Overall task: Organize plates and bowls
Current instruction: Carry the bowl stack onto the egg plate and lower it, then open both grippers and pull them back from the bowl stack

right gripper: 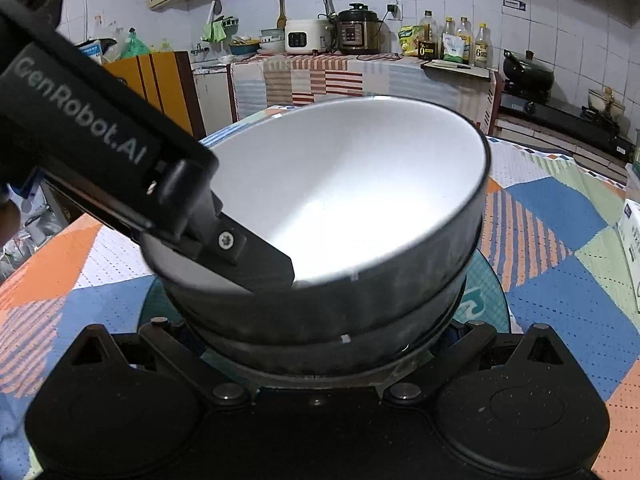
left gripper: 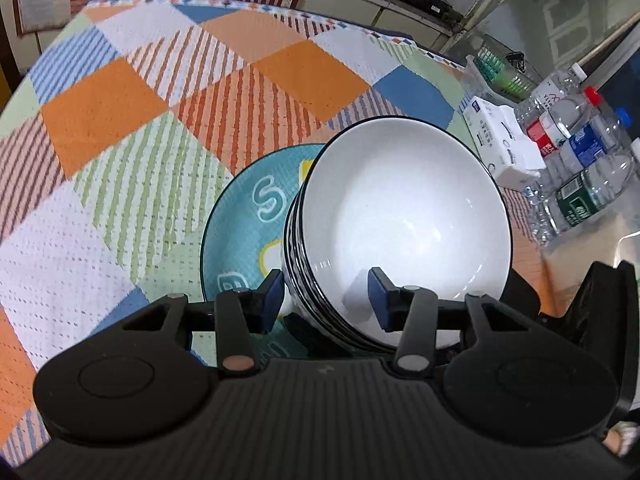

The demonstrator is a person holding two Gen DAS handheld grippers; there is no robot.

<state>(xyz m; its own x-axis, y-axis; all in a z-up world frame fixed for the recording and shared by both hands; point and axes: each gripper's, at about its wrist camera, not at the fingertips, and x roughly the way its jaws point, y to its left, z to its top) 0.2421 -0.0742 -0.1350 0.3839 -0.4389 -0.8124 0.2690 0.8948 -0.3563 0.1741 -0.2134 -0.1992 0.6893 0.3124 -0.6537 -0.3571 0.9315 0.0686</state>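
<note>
Kitchen table, patchwork cloth: your left gripper clamps the stacked bowls by the rim.
Only the right view reads "GenRobot.AI"; right gripper fingers hidden, state unclear.

Stacked bowls, gripper apparently clamping rim.

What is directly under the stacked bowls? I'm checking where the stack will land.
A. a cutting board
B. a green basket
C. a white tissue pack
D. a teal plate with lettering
D: in the left wrist view the stacked bowls, gripped at the rim by the left gripper, sit over a teal plate with lettering on the patchwork tablecloth.
</note>
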